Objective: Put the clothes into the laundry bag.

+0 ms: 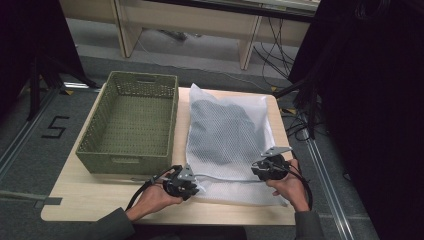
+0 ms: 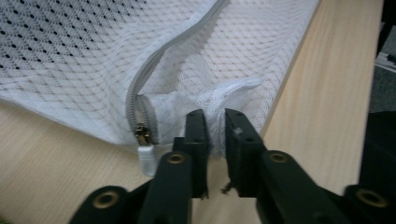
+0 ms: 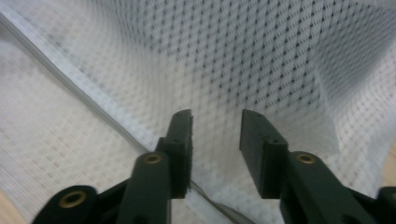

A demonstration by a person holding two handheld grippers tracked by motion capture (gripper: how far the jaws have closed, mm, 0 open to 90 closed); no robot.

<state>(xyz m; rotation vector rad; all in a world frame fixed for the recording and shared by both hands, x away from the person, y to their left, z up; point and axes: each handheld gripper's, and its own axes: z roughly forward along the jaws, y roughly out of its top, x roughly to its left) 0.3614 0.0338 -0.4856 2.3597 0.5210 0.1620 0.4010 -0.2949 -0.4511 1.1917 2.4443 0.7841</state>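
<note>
A white mesh laundry bag (image 1: pixel 260 112) lies on the table with a dark garment (image 1: pixel 222 130) inside it. Its zipper (image 2: pixel 156 65) runs along the near end, and the brass slider with a white tab (image 2: pixel 144 137) sits at the zipper's end. My left gripper (image 1: pixel 194 187) is at the bag's near left corner. In the left gripper view it (image 2: pixel 215 115) is shut on a bunched fold of mesh just beside the slider. My right gripper (image 1: pixel 257 168) hovers over the bag's near right part. It (image 3: pixel 215 114) is open, with mesh under the jaws and the zipper line (image 3: pixel 79 86) to their left.
An empty green woven basket (image 1: pixel 125 161) stands to the left of the bag. The bag's near edge lies close to the front edge of the light wooden table (image 1: pixel 90 202). Dark stands and cables flank the table on the floor.
</note>
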